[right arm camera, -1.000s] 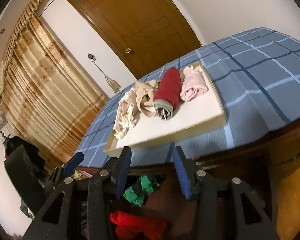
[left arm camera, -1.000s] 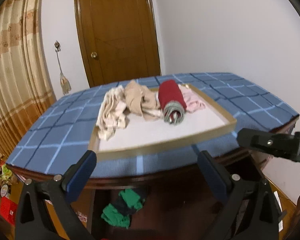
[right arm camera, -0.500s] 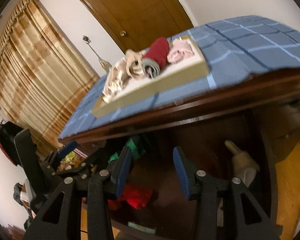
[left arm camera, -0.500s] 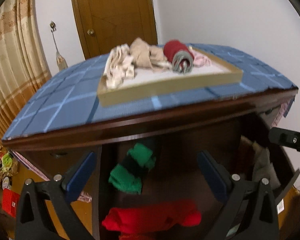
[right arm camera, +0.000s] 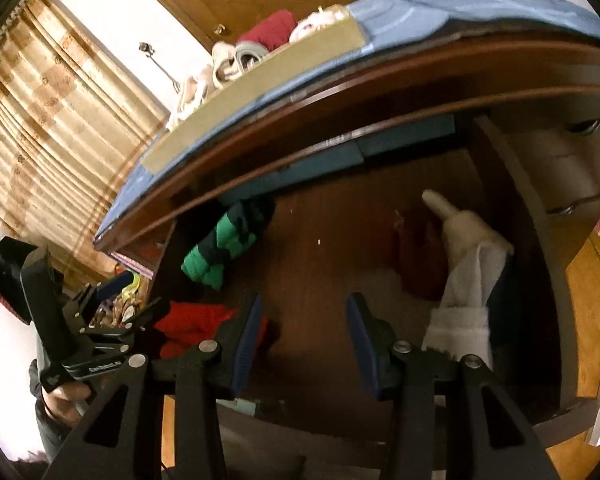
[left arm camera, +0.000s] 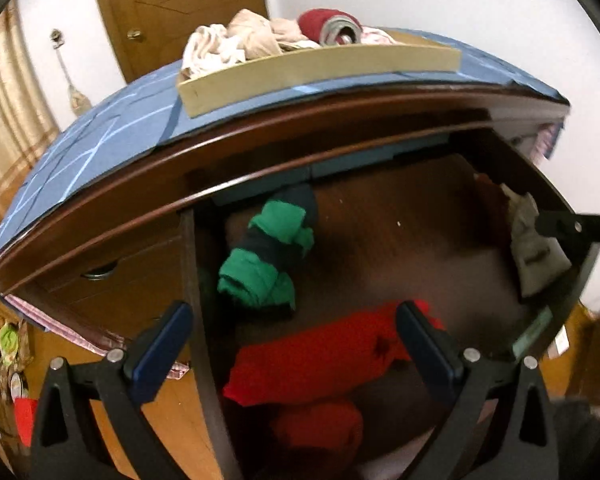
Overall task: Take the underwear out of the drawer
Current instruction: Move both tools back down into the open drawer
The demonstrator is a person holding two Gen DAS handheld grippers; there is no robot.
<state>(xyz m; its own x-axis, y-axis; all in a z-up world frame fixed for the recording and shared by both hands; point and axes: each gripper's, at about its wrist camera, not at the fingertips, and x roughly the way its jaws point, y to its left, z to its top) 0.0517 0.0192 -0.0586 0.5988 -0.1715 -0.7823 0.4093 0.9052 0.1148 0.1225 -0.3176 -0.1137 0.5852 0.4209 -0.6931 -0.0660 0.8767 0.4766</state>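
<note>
The drawer (left arm camera: 198,300) of the dark wooden dresser stands pulled out. Inside lie a rolled green-and-dark striped underwear (left arm camera: 268,256), a red garment (left arm camera: 324,360) nearer the front, and a whitish one (left arm camera: 536,248) at the right side. My left gripper (left arm camera: 290,320) hangs open over the red garment, touching nothing. In the right wrist view my right gripper (right arm camera: 304,316) is open over the bare drawer bottom, between the red garment (right arm camera: 196,324) and a white rolled garment (right arm camera: 472,264). The striped underwear (right arm camera: 224,244) lies further back on the left.
A shallow tray (left arm camera: 320,68) with several folded garments sits on the dresser's blue checked cloth (left arm camera: 100,148), overhanging above the drawer. A dark red garment (right arm camera: 420,260) lies beside the white one. A hand (right arm camera: 64,396) holds the left gripper (right arm camera: 134,296). Curtain and door stand behind.
Both grippers have sunk from above the dresser top to drawer height and tilted downward. The tray has slid to the top of both views and the drawer's inside now fills them.
</note>
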